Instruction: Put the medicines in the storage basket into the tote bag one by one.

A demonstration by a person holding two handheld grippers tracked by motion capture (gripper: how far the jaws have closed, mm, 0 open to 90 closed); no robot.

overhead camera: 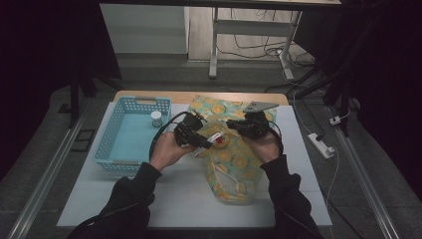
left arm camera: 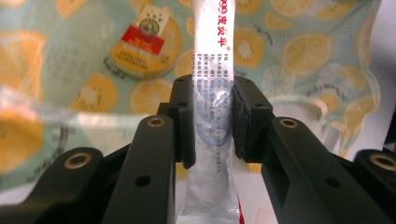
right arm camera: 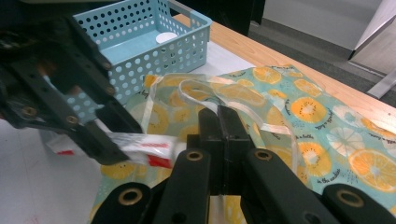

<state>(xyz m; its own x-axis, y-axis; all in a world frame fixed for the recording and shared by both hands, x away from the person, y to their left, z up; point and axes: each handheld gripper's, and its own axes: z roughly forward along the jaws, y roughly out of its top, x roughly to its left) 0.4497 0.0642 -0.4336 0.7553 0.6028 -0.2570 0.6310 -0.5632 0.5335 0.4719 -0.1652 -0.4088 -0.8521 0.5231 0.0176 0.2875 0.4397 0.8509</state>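
Looks about halfway: my left hand-held gripper (left arm camera: 209,122) pinches the white printed sachet (left arm camera: 212,93) at the lemon-print plastic bag (overhead camera: 234,159), whose rim my right hand-held gripper (right arm camera: 219,122) clamps, sachet not yet inside.

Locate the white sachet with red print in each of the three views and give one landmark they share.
High view: white sachet at centre, over the lemon-print bag, at the left gripper tip.
Left gripper view: upright at centre, clamped between the jaws.
Right gripper view: lower left, held by the other gripper.
Shared landmark: the lemon-print bag.
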